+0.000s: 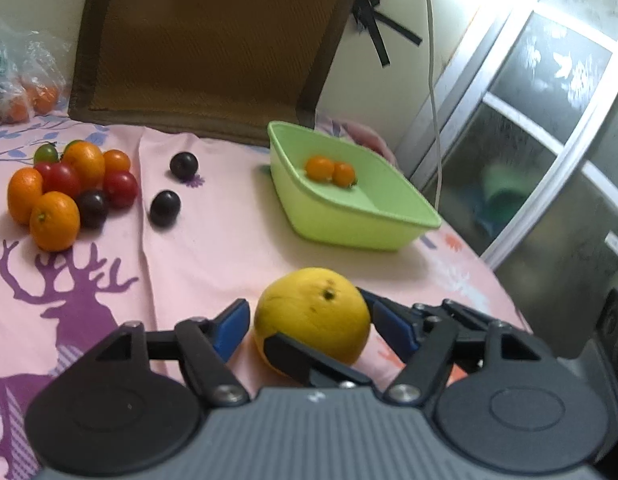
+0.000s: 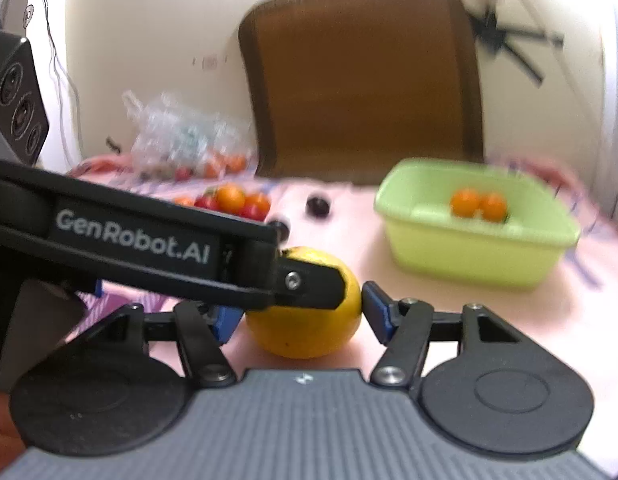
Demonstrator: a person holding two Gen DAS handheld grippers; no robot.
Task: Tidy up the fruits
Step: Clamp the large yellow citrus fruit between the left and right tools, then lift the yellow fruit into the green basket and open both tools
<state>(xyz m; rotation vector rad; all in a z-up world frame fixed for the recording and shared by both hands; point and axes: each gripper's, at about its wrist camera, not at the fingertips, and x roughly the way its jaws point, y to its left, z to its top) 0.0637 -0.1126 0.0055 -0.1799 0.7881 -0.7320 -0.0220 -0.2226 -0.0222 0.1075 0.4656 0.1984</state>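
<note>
A big yellow citrus point(image 1: 313, 312) point(image 2: 305, 328) lies low over the pink deer-print cloth, between the blue pads of both grippers. My left gripper point(image 1: 309, 320) has its right pad against the fruit, while a thin gap shows at the left pad. My right gripper point(image 2: 303, 316) has both pads pressed on the fruit's sides. One black finger of the left gripper point(image 2: 309, 284) lies across the fruit's top in the right wrist view. A right gripper finger point(image 1: 305, 356) crosses its front in the left wrist view. Beyond stands a green basin point(image 1: 349, 228) point(image 2: 469, 260) holding two small oranges point(image 1: 329, 170) point(image 2: 477, 204).
A heap of small oranges and tomatoes point(image 1: 65, 188) point(image 2: 233, 202) lies far left, with two dark plums point(image 1: 184, 165) point(image 1: 165, 207) beside it. A plastic bag of fruit point(image 2: 181, 140) and a brown chair back point(image 1: 209, 40) stand behind. The table edge curves right of the basin.
</note>
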